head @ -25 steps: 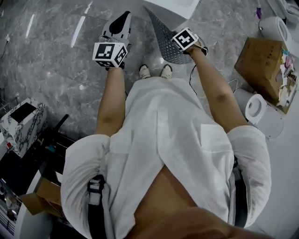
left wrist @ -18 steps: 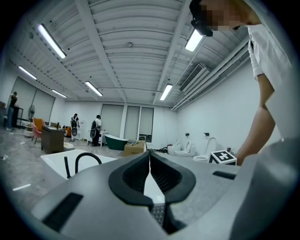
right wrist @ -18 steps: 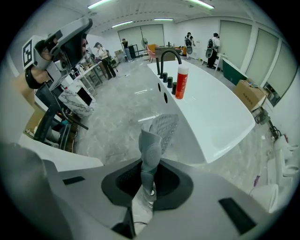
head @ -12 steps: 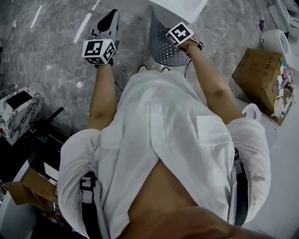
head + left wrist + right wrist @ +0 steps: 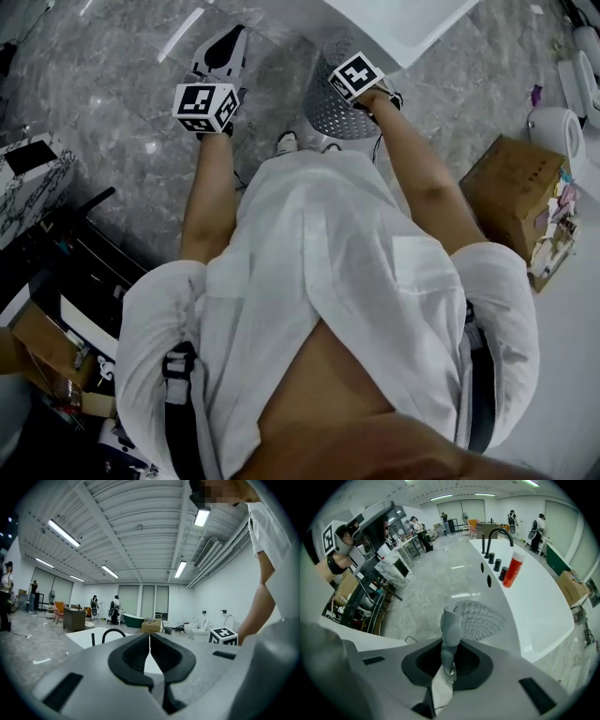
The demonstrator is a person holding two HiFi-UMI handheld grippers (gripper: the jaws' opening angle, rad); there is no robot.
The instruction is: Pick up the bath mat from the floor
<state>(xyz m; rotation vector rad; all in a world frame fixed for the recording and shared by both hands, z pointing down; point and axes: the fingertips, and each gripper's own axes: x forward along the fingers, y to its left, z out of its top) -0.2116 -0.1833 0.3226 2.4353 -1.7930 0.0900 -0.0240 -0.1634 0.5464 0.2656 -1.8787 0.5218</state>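
Observation:
The bath mat [image 5: 330, 105] is grey and perforated. It hangs off the floor in a curved fold in front of the person's feet. My right gripper [image 5: 449, 645] is shut on the mat's upper edge, and the mat [image 5: 482, 618] droops below the jaws beside the tub. In the head view only the right gripper's marker cube [image 5: 356, 75] shows. My left gripper [image 5: 228, 45] is held out to the left of the mat, apart from it. Its jaws [image 5: 149, 641] are shut with nothing between them.
A white bathtub [image 5: 405, 19] stands just beyond the mat, with a black faucet [image 5: 497, 532] and a red bottle [image 5: 513, 570] on its rim. A cardboard box [image 5: 512, 184] sits at the right, a dark cart [image 5: 66, 248] at the left. People stand far off.
The person has moved closer to the bathtub. The mat, spread wide a second ago, now hangs bunched under the right gripper. Both grippers keep their height.

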